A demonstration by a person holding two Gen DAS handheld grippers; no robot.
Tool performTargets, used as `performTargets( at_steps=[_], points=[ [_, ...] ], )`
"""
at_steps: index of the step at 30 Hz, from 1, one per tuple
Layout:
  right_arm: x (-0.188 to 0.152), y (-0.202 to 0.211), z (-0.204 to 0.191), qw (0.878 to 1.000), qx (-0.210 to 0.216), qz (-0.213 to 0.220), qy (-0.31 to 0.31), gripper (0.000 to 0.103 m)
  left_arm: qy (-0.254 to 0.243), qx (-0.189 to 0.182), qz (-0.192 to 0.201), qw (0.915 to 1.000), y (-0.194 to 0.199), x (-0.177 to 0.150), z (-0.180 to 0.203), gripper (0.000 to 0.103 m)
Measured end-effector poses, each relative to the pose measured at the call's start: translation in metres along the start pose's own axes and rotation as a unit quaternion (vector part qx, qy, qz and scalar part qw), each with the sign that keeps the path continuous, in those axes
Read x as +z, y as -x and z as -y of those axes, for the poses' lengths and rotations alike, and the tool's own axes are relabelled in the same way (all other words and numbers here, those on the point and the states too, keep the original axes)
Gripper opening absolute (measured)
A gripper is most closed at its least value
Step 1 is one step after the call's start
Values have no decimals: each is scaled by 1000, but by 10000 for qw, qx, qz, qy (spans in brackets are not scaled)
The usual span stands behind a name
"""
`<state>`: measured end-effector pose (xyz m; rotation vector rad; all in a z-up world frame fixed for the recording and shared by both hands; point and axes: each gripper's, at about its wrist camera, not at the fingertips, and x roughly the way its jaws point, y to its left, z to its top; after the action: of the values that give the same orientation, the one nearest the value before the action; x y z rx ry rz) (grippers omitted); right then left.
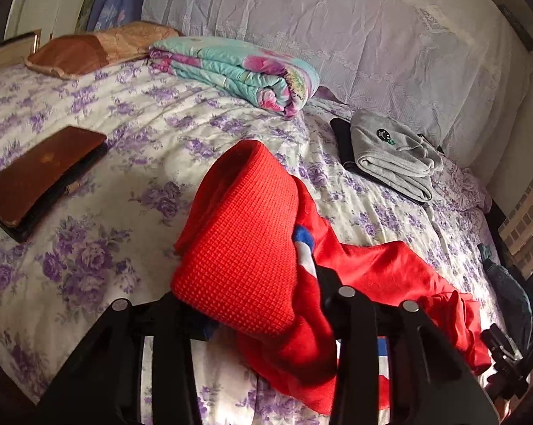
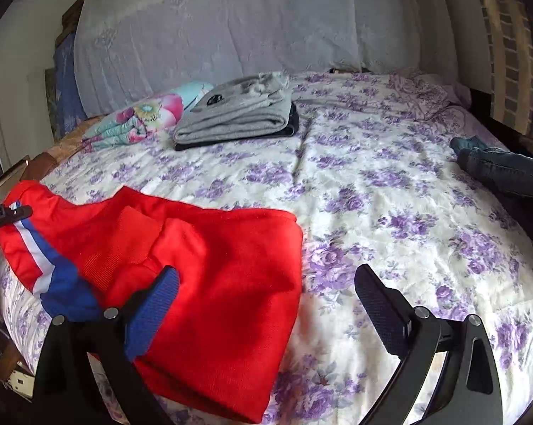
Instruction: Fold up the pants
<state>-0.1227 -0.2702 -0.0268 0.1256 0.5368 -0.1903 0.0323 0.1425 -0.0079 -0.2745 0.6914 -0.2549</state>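
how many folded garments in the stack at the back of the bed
2: grey sweatpants on top, a black garment directly underneath, beside the floral quilt. More could be hidden between them.

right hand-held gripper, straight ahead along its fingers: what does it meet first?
Likely bare floral bedspread. The right hand-held gripper stands open, angled down at the bed; the red pants edge lies at its left finger. Depth is unclear.

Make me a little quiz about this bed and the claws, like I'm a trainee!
1. True or false: the right claw is open.
2. The top garment of the folded stack is: A grey, B green, C yellow.
3. Fill in: the red pants have a white and ____ stripe.
Key: 1 true; 2 A; 3 blue.
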Motion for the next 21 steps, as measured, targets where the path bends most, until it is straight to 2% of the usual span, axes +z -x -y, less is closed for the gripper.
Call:
performTargets(
  at_steps=[2,3,5,6,9,12,16,17,19,21],
  points=[
    [-2,12,3,9997,199,117,-43,100,-333,109,174,9992,12,2,16,38],
    [-4,9,0,9998,155,-126,75,100,-467,140,261,9985,17,4,23,38],
    [-15,-20,-11,9922,-231,-1083,579,100,-678,149,422,9967,27,6,38,38],
    [-18,-25,-12,9910,-209,-1148,657,99,-767,123,484,9958,31,6,46,38],
    [-7,-8,-4,9946,-200,-805,616,99,-1182,63,584,9913,39,5,76,38],
    [0,10,13,9916,-1008,-242,774,100,-1606,-105,580,9853,43,1,109,37],
    [1,1,54,9854,-1543,-434,576,100,-2073,-336,555,9761,39,-8,157,37],
    [-2,-7,66,9868,-1461,-575,386,100,-2188,-396,550,9734,37,-11,170,37],
    [-6,-20,83,9896,-958,-1061,-133,99,-2398,-514,514,9681,30,-19,196,37],
    [-7,-17,90,9920,-714,-968,-371,100,-2563,-642,441,9635,22,-27,220,37]
  ],
)
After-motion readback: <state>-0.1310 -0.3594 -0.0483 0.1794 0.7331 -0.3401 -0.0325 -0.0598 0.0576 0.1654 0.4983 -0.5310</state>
